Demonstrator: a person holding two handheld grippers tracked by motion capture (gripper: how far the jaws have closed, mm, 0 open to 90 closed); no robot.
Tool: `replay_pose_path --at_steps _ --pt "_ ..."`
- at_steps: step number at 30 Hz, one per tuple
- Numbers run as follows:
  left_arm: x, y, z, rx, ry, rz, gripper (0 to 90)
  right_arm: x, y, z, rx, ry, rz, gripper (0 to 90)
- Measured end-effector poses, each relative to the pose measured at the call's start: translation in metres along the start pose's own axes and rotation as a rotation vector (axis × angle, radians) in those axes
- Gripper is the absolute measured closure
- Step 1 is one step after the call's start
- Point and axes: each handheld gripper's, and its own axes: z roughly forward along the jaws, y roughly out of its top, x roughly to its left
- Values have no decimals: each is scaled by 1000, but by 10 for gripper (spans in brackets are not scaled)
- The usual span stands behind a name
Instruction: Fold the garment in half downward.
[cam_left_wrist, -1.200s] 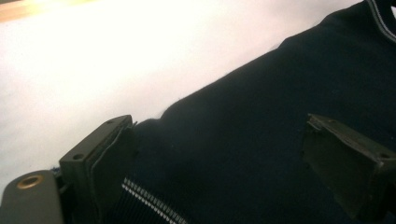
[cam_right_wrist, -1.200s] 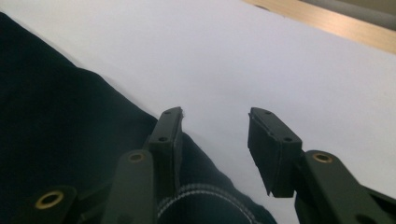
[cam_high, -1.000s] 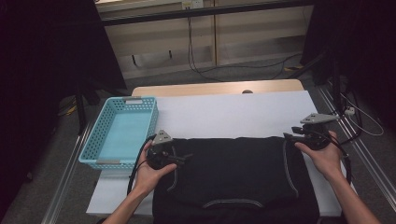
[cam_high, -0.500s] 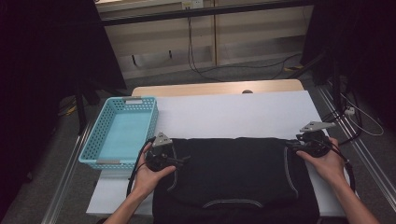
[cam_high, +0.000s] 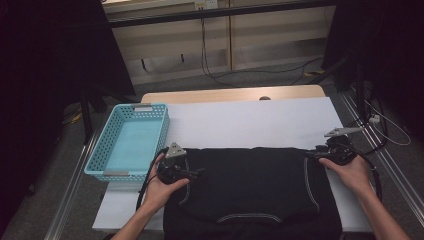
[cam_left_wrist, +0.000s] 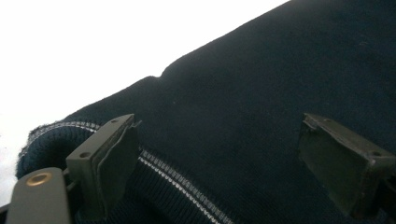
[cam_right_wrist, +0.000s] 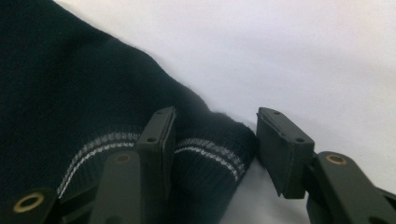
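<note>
Black knit sweater (cam_high: 250, 185) lies flat on the desk (cam_high: 240, 125), right of the blue basket (cam_high: 131, 140). We have our left gripper (cam_high: 192, 172) over its left edge, fingers wide apart, and our right gripper (cam_high: 312, 154) at its right corner, fingers parted around the striped cuff (cam_right_wrist: 210, 149).
</note>
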Motion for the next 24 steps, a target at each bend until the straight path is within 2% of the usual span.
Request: replay_pose_path --at_steps 3,5,10,12,17,24 --pt "0 0 0 6 1 5 131 1 0 -1 3 18 -12 581" --pt "0 0 0 9 1 10 131 2 1 -1 11 52 -20 653" --pt "0 0 0 7 2 8 131 3 2 -1 26 95 -12 740" --pt "0 0 0 7 4 7 131 5 2 -2 19 84 -26 765" --pt "0 0 -2 3 11 6 130 15 2 -5 1 7 -78 785" --pt "2 0 -5 -4 11 -4 126 14 4 -16 -67 -68 -72 792"
